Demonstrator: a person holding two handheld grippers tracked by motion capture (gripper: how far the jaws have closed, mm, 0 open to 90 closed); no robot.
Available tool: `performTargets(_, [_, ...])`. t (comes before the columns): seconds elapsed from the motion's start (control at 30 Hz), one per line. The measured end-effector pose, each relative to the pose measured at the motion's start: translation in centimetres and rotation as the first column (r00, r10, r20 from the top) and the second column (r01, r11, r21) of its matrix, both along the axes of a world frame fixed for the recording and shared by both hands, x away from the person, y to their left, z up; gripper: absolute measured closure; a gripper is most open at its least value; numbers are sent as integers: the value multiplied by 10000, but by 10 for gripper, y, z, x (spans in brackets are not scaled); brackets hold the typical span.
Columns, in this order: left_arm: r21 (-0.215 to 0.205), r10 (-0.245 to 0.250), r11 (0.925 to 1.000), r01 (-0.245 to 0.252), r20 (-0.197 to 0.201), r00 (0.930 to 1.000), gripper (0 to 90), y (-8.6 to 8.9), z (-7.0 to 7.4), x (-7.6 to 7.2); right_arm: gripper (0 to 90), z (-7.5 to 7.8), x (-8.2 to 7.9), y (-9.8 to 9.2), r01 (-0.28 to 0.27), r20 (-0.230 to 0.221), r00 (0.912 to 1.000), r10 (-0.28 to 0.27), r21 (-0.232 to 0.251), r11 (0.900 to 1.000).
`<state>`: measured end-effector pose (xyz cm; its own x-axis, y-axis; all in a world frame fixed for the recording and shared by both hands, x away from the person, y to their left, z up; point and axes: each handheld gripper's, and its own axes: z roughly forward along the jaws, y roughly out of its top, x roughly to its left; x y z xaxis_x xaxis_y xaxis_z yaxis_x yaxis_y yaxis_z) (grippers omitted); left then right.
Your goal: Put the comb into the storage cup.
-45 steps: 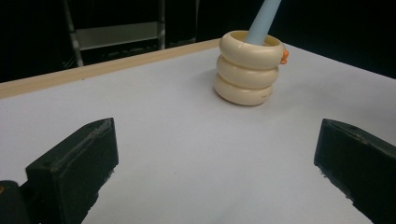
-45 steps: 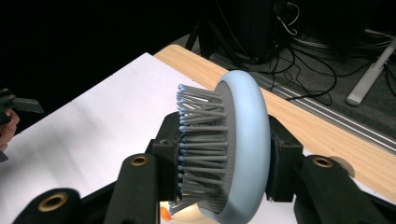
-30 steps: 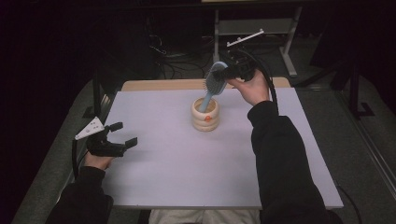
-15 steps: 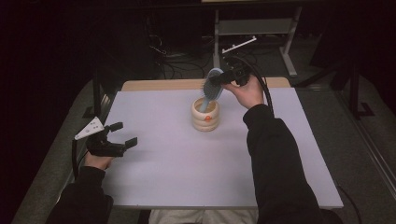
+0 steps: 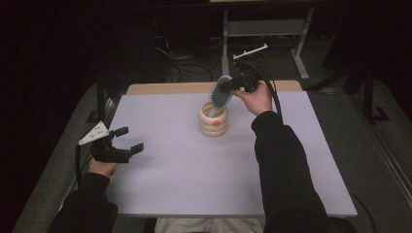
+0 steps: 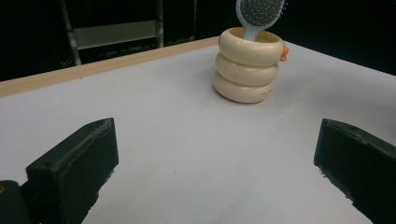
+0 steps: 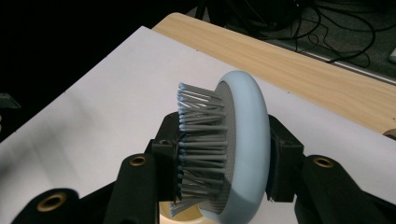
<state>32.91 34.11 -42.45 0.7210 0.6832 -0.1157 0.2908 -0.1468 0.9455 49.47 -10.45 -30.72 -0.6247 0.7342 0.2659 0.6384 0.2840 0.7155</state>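
Dark lab: covered test table (image 5: 194,194), floor cables (image 5: 180,68), metal rack (image 5: 265,29).

White counter (image 5: 184,179) lies bare across its near half, a wooden strip (image 5: 160,89) running along its far edge; beyond it, a metal frame (image 5: 265,29) and cables (image 5: 187,65) on the dark floor.

No legible text, no labels, no brands, no numbers on anything in view

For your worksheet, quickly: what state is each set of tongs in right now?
Left tongs: open, holding nothing.
Right tongs: shut on the blue hairbrush.
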Motion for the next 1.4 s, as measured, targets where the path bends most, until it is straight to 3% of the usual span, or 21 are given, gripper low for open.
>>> performTargets(0.27, [31, -60, 10000, 60, 50, 10000, 0, -1, 1, -1, 479, -6, 6, -7, 793, -499, 9957, -775, 357, 9962])
performTargets(0.33, [-13, -68, 10000, 68, 51, 10000, 0, -1, 1, -1, 462, -7, 7, -10, 765, -600, 9955, -730, 586, 9953])
performTargets(0.43, [-3, -61, 10000, 61, 27, 10000, 0, -1, 0, -1, 425, -8, 7, -14, 916, -722, 9935, -876, 551, 9943])
performTargets(0.57, [-6, -64, 10000, 64, 18, 10000, 0, -1, 0, -1, 330, -8, 7, -23, 809, -791, 9943, -709, 1312, 9881])
performTargets(0.63, [-23, -94, 10000, 94, 22, 10000, 0, -1, 0, -1, 272, -7, 7, -25, 699, -878, 9944, -588, 1295, 9891])
performTargets(0.7, [-111, -86, 9999, 87, 38, 10000, 0, -1, 1, -2, 209, -6, 5, -27, 710, -724, 9954, -630, 1132, 9910])
performTargets(0.83, [-163, -55, 9999, 55, 52, 10000, 0, 1, 1, -3, 86, -3, 0, -32, 1223, 83, 9923, -1232, 703, 9900])
performTargets(0.93, [-244, -14, 9997, 14, 16, 10000, 0, 2, 0, -2, 0, -3, -3, -35, 1142, 313, 9928, -1160, 531, 9920])
performTargets(1.17, [-276, -5, 9996, 2, -112, 9999, 0, 3, -2, -1, 0, 0, -11, -40, 1006, 1035, 9896, -1002, 12, 9949])
performTargets(1.4, [-422, -7, 9991, 1, -134, 9999, 0, 3, -2, -1, 0, 0, -22, -48, 691, 1434, 9871, -713, 198, 9974])
